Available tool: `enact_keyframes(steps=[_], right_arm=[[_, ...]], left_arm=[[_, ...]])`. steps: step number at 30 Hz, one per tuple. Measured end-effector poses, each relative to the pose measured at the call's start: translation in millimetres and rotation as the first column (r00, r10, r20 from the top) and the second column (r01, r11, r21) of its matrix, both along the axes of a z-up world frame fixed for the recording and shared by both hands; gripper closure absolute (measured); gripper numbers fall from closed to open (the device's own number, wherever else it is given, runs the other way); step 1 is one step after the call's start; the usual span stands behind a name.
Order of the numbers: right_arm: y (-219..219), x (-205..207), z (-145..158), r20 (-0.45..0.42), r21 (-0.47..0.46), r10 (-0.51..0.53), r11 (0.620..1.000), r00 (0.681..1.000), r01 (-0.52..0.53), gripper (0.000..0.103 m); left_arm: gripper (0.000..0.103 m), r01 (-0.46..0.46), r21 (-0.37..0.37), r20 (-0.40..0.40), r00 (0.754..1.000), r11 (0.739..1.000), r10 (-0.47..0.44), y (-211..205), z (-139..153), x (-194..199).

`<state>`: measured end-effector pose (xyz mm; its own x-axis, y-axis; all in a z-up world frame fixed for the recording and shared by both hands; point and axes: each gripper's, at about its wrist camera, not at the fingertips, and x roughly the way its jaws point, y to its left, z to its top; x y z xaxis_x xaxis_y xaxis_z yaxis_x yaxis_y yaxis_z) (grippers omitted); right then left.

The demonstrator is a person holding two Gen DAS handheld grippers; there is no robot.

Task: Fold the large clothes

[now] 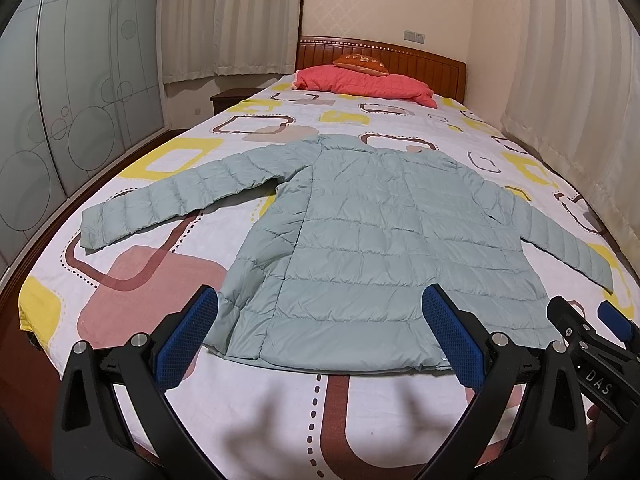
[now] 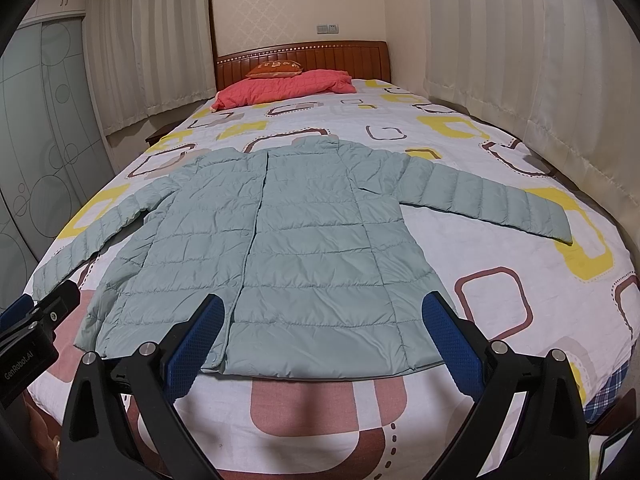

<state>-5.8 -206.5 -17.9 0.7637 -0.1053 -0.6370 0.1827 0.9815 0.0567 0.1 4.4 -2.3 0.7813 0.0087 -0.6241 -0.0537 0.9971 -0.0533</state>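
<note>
A home bedroom: a bed (image 1: 280,420) with patterned sheet, its wooden headboard (image 1: 420,60) behind a red pillow (image 1: 368,84), curtains (image 2: 152,48) and a sliding wardrobe (image 1: 80,100) beside the bed.

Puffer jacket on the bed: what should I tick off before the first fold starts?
1. Puffer jacket lies flat on the bed: ok.
2. Both sleeves spread out, left sleeve and right sleeve: ok.
3. Left gripper open and empty: ok.
4. Right gripper open and empty: ok.
5. Front closed: cannot tell.
6. Red quilt far from the fold area: ok.
</note>
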Motion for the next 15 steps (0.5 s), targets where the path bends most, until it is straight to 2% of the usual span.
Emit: enact_keyframes(steps=[15], right_arm=[[1.3, -0.3, 0.2, 0.001, -0.001, 0.0, 1.0, 1.0, 0.0, 0.005]], left_arm=[[0.002, 0.001, 0.002, -0.002, 1.0, 1.0, -0.001, -0.2, -1.8, 0.6]])
